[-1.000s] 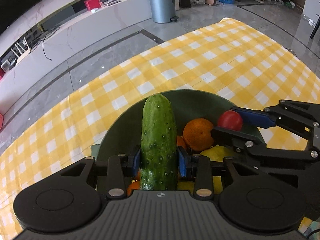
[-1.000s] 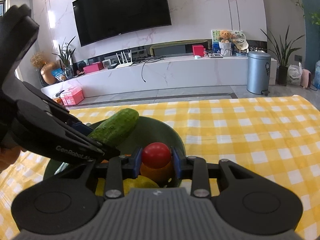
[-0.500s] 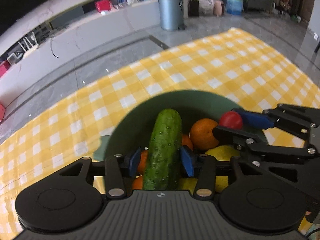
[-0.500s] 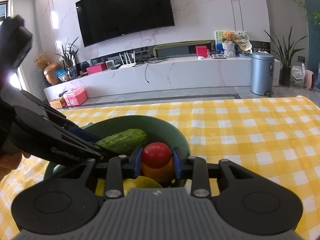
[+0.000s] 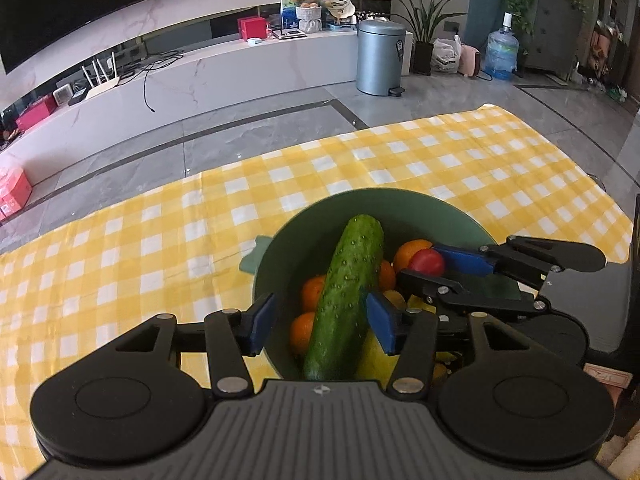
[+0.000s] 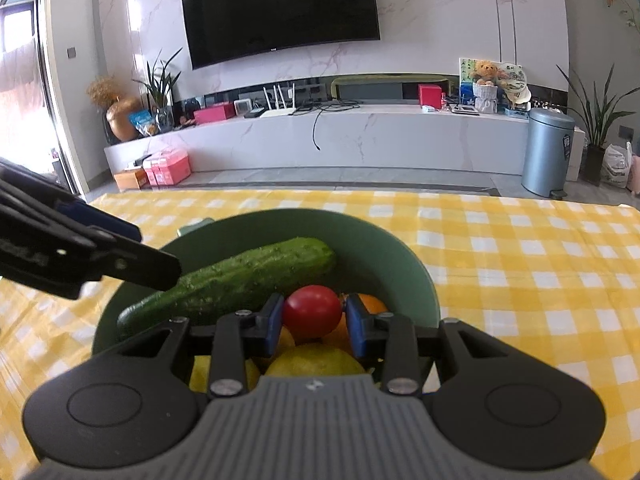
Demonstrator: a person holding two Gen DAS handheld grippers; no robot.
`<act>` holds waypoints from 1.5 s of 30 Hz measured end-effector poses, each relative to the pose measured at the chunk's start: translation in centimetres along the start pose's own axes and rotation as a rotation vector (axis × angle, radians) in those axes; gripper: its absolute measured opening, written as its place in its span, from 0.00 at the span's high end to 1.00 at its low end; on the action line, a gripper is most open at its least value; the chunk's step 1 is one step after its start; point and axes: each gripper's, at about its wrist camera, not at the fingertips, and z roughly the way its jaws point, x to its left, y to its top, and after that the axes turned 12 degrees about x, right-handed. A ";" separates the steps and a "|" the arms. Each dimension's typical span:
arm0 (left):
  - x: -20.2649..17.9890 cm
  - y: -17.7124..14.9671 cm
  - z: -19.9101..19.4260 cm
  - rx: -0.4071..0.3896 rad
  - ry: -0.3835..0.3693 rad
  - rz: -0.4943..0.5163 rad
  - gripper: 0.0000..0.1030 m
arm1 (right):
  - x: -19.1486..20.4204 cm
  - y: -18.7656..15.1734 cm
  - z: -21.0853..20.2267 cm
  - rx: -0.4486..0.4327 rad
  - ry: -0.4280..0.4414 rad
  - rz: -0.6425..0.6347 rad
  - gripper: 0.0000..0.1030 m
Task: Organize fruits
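Checked tablecloth [image 5: 440, 160] (yellow) bears bowl [image 5: 360, 204].

The cucumber [image 5: 348, 296] has a bumpy, slightly glossy skin, the tomato [image 6: 313, 311] a smooth shiny one. The green bowl [image 6: 408, 264] looks matt (plastic, by its look). A yellow checked cloth [image 5: 440, 160] covers the bench. Each tool [image 5: 320, 320] is matt black plastic with blue pads [image 5: 262, 322] and metal rivets.

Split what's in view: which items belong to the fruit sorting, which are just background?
Job: green bowl; cucumber lying in it, left gripper open around it; tomato in right gripper; oranges; lemon.

Background: checked tablecloth, bin, TV, teddy bear.
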 end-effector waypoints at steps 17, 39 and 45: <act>-0.9 -5.0 -6.9 -0.209 0.009 -0.091 0.38 | 0.8 -1.2 -6.8 -0.197 -0.017 0.051 0.40; -5.7 -14.4 -11.9 -0.514 0.194 -0.168 0.12 | 6.6 -7.5 -22.5 -0.297 -0.228 0.092 0.15; -5.5 -14.6 -11.0 -0.470 0.217 -0.172 0.12 | 7.5 -8.4 -23.0 -0.285 -0.256 0.097 0.06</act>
